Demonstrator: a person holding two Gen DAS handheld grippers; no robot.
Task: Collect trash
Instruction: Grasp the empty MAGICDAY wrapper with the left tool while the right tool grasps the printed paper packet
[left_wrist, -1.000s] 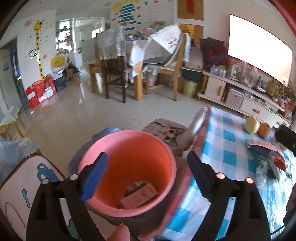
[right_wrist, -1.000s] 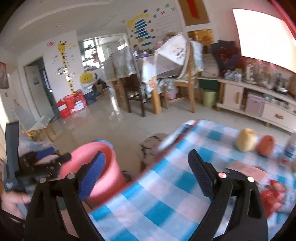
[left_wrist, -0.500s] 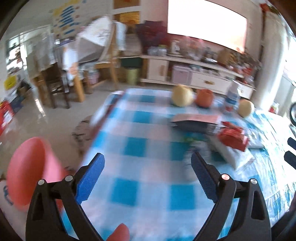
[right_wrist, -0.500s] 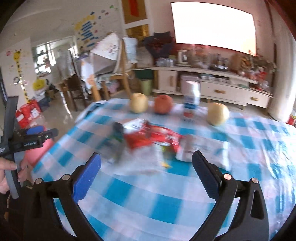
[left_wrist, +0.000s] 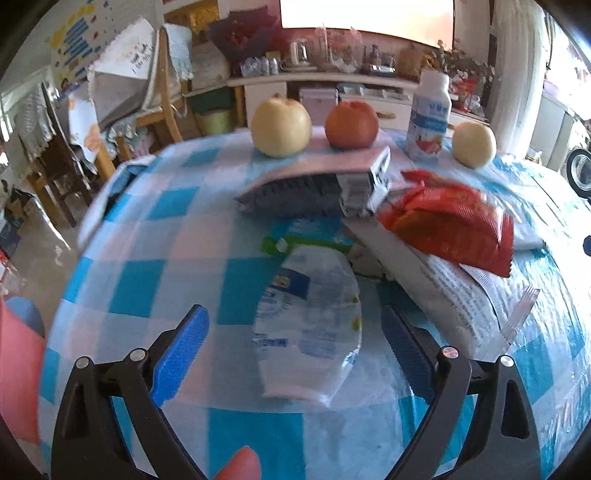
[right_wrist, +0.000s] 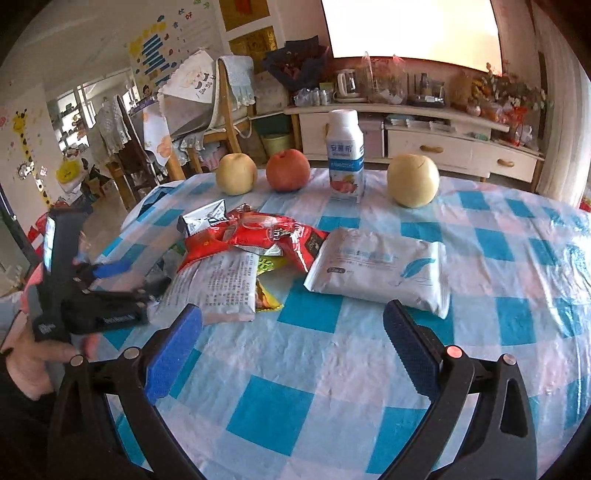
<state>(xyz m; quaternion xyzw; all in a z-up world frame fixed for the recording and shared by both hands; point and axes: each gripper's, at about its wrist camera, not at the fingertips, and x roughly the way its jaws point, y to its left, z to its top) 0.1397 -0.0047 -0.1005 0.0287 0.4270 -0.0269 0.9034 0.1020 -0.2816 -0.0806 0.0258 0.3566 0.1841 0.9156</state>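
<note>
The left gripper (left_wrist: 291, 343), jaws wide and empty, hovers near the left edge of the blue-checked table (left_wrist: 155, 243), straddling a flattened clear plastic bottle (left_wrist: 310, 325) whose long axis runs between them, nearer than the equally wide right gripper (right_wrist: 291, 347).

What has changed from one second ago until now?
Both grippers swung from the pink bin to the table. The left gripper now frames the crumpled clear bottle; the right gripper hovers over bare cloth. Jaws stayed open, holding nothing.

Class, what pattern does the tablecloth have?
Blue and white checks on the tablecloth, clearest in the right wrist view.
</note>
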